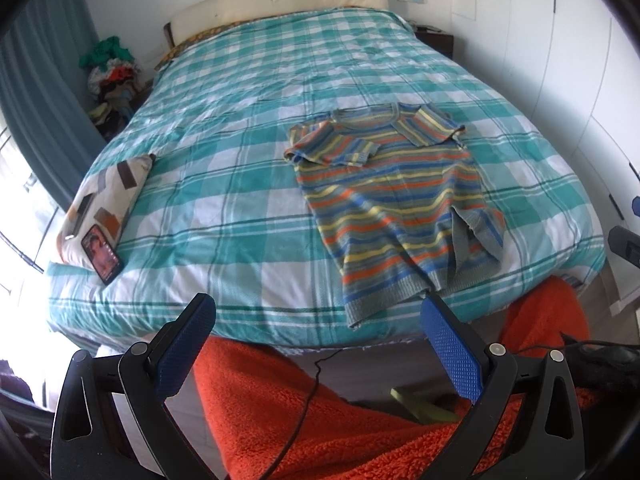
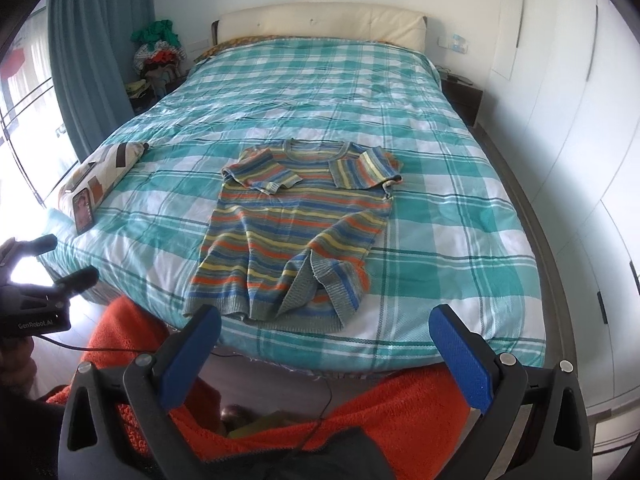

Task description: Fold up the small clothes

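A small striped knit T-shirt (image 1: 394, 196) (image 2: 296, 224) lies flat on the teal plaid bed (image 1: 248, 168) (image 2: 440, 208), collar away from me, both short sleeves folded in over the chest, one bottom corner turned up. My left gripper (image 1: 318, 312) hangs open off the bed's near edge, its right fingertip close to the shirt's hem, holding nothing. The right gripper (image 2: 326, 320) is also open and empty, just short of the hem. The left gripper's body (image 2: 36, 280) shows at the left of the right wrist view.
A patterned pillow (image 1: 108, 192) (image 2: 100, 168) with a phone (image 1: 102, 254) (image 2: 83, 210) leaning on it sits at the bed's left edge. Orange fleece (image 1: 320, 420) (image 2: 400, 400) covers the person's lap below. A clothes pile (image 1: 114, 76), curtain and white wardrobes (image 2: 560, 120) surround the bed.
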